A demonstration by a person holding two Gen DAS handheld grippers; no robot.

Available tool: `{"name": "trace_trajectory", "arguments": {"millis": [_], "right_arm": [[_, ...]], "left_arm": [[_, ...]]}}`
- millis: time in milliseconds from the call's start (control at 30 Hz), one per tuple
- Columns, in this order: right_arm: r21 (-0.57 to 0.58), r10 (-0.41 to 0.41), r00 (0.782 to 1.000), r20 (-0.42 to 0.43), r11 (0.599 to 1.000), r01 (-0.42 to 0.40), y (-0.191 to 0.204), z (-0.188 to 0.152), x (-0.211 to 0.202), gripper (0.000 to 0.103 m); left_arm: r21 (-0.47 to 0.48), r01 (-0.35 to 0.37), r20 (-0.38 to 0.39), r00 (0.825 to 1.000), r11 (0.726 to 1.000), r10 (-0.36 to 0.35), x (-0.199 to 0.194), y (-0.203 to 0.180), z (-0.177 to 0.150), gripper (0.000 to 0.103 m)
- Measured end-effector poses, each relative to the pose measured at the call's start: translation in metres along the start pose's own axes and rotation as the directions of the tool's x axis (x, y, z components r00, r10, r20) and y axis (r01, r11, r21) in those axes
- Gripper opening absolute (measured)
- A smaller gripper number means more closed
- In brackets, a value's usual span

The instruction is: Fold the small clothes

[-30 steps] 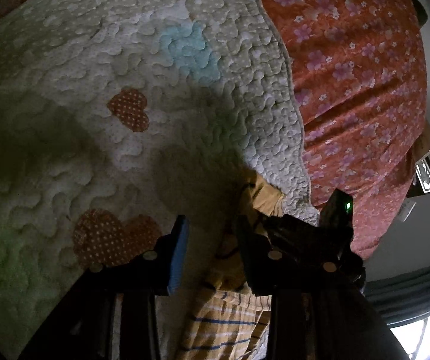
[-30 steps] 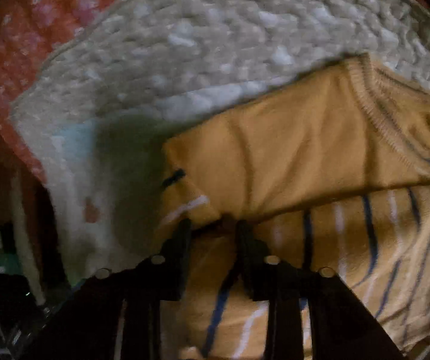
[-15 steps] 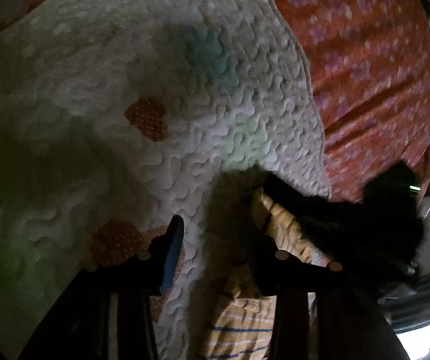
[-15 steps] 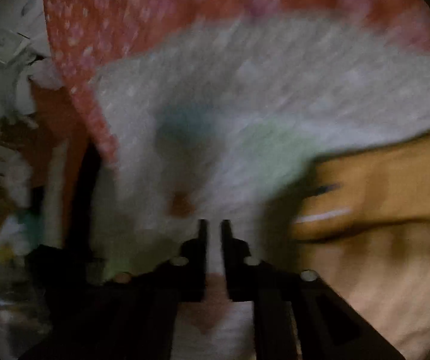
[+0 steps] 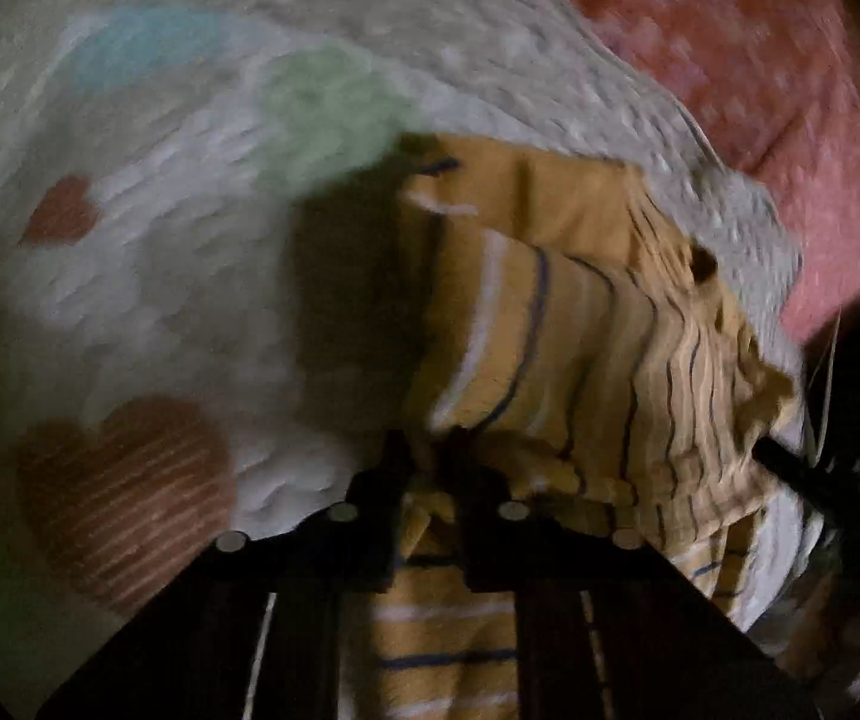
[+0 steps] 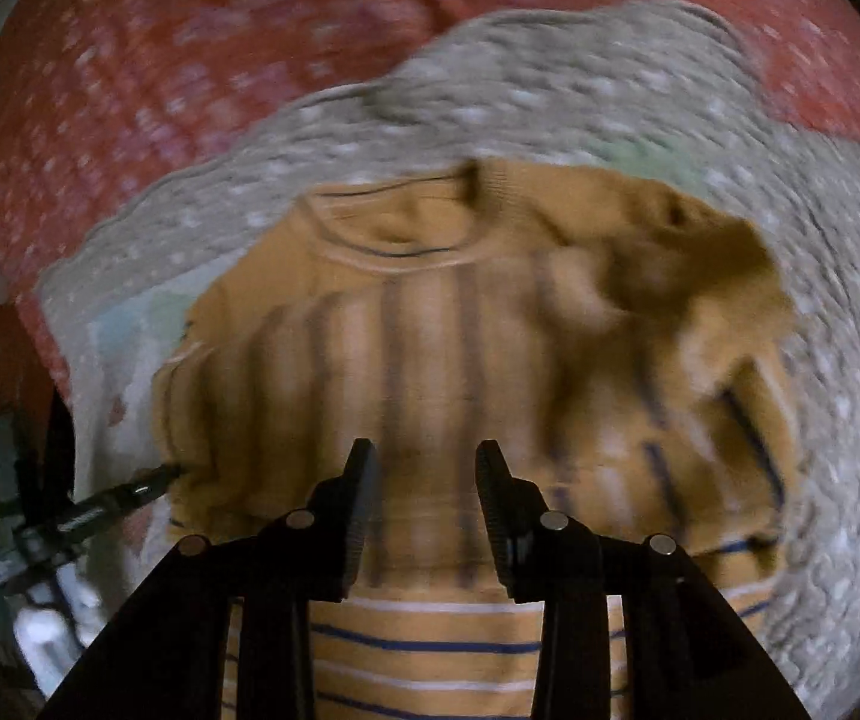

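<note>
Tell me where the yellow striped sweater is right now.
The sweater lies on the white quilt over the red bedspread, below the right gripper; the left gripper pinches its edge.

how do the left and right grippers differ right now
The left gripper is shut, pinching a bunched edge of the striped yellow sweater; the right gripper has just been opening and hangs above the sweater with nothing between its fingers. Both point down at the same sweater on the quilt.
</note>
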State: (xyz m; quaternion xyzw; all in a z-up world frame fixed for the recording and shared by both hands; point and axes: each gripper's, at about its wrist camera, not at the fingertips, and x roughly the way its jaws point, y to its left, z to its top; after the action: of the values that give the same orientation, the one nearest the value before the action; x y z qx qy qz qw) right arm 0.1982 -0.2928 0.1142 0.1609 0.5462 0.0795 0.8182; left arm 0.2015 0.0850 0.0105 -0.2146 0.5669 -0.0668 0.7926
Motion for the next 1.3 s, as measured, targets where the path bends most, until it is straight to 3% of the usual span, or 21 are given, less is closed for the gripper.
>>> {"name": "trace_trajectory", "arguments": {"millis": [100, 200, 300, 367, 433, 467, 500, 567, 600, 633, 667, 700, 733, 800, 900, 967, 1100, 1200, 1300], "right_arm": [[0.021, 0.048, 0.999, 0.025, 0.999, -0.048, 0.000, 0.004, 0.001, 0.037], [0.006, 0.167, 0.986, 0.005, 0.986, -0.167, 0.037, 0.018, 0.016, 0.037], [-0.078, 0.248, 0.968, -0.050, 0.965, -0.251, 0.098, 0.037, 0.043, 0.037], [-0.116, 0.273, 0.957, -0.098, 0.952, -0.284, 0.134, 0.054, 0.069, 0.038], [-0.134, 0.269, 0.951, -0.152, 0.948, -0.289, 0.161, 0.068, 0.097, 0.039], [-0.152, 0.245, 0.953, -0.177, 0.950, -0.273, 0.173, 0.072, 0.111, 0.040], [-0.175, 0.213, 0.957, -0.197, 0.953, -0.248, 0.183, 0.073, 0.122, 0.042], [-0.244, 0.100, 0.954, -0.284, 0.954, -0.173, 0.205, 0.071, 0.155, 0.043], [-0.305, 0.001, 0.955, -0.297, 0.947, -0.096, 0.211, 0.067, 0.169, 0.043], [-0.321, -0.025, 0.953, -0.301, 0.944, -0.077, 0.213, 0.064, 0.173, 0.043], [-0.326, -0.033, 0.950, -0.309, 0.942, -0.073, 0.216, 0.062, 0.175, 0.033], [-0.341, -0.032, 0.945, -0.324, 0.936, -0.085, 0.221, 0.060, 0.175, 0.005], [-0.352, -0.038, 0.942, -0.332, 0.932, -0.087, 0.225, 0.061, 0.175, 0.005], [-0.387, -0.052, 0.960, -0.276, 0.920, -0.062, 0.234, 0.065, 0.163, 0.005], [-0.371, 0.008, 0.981, -0.196, 0.925, -0.081, 0.251, 0.084, 0.140, 0.005], [-0.380, 0.003, 0.987, -0.161, 0.923, -0.065, 0.264, 0.093, 0.134, 0.005], [-0.439, -0.057, 0.984, -0.170, 0.898, -0.024, 0.286, 0.087, 0.154, 0.005], [-0.402, -0.028, 0.973, -0.229, 0.913, -0.069, 0.282, 0.080, 0.176, 0.008], [-0.352, 0.019, 0.980, -0.197, 0.932, -0.089, 0.274, 0.082, 0.165, 0.010]], "left_arm": [[-0.073, -0.069, -0.022, 0.997, 0.995, 0.067, -0.008, 0.031, -0.006, 0.000], [-0.155, 0.018, -0.041, 0.999, 0.988, -0.024, -0.005, 0.053, -0.011, 0.000], [-0.195, 0.134, 0.047, 0.991, 0.972, -0.127, -0.021, 0.056, -0.009, 0.000], [-0.161, 0.176, 0.128, 0.979, 0.971, -0.156, -0.037, 0.050, -0.006, 0.005], [-0.109, 0.195, 0.157, 0.972, 0.975, -0.176, -0.041, 0.037, -0.002, 0.036], [-0.091, 0.206, 0.156, 0.969, 0.974, -0.190, -0.038, 0.032, 0.000, 0.060], [-0.078, 0.210, 0.149, 0.969, 0.975, -0.197, -0.034, 0.026, -0.001, 0.064], [-0.048, 0.203, 0.089, 0.976, 0.978, -0.198, -0.020, 0.017, -0.006, 0.064], [-0.050, 0.197, 0.060, 0.979, 0.979, -0.194, -0.012, 0.012, -0.007, 0.060], [-0.068, 0.193, 0.030, 0.981, 0.979, -0.192, -0.003, 0.013, -0.009, 0.046], [-0.091, 0.182, -0.018, 0.983, 0.979, -0.184, 0.008, 0.017, -0.011, 0.041], [-0.108, 0.181, -0.013, 0.983, 0.978, -0.183, 0.011, 0.021, -0.013, 0.038], [-0.117, 0.192, -0.006, 0.981, 0.974, -0.194, 0.010, 0.025, -0.013, 0.036], [-0.128, 0.198, -0.011, 0.979, 0.972, -0.201, 0.008, 0.026, -0.012, 0.034], [-0.159, 0.223, -0.006, 0.974, 0.962, -0.227, 0.006, 0.034, -0.016, 0.033], [-0.171, 0.230, -0.004, 0.972, 0.958, -0.234, 0.005, 0.037, -0.017, 0.032], [-0.198, 0.242, -0.006, 0.969, 0.950, -0.248, 0.007, 0.040, -0.014, 0.032], [-0.221, 0.253, -0.010, 0.965, 0.942, -0.262, 0.009, 0.043, -0.010, 0.031], [-0.221, 0.258, -0.019, 0.963, 0.940, -0.269, 0.008, 0.045, -0.010, 0.031]]}}
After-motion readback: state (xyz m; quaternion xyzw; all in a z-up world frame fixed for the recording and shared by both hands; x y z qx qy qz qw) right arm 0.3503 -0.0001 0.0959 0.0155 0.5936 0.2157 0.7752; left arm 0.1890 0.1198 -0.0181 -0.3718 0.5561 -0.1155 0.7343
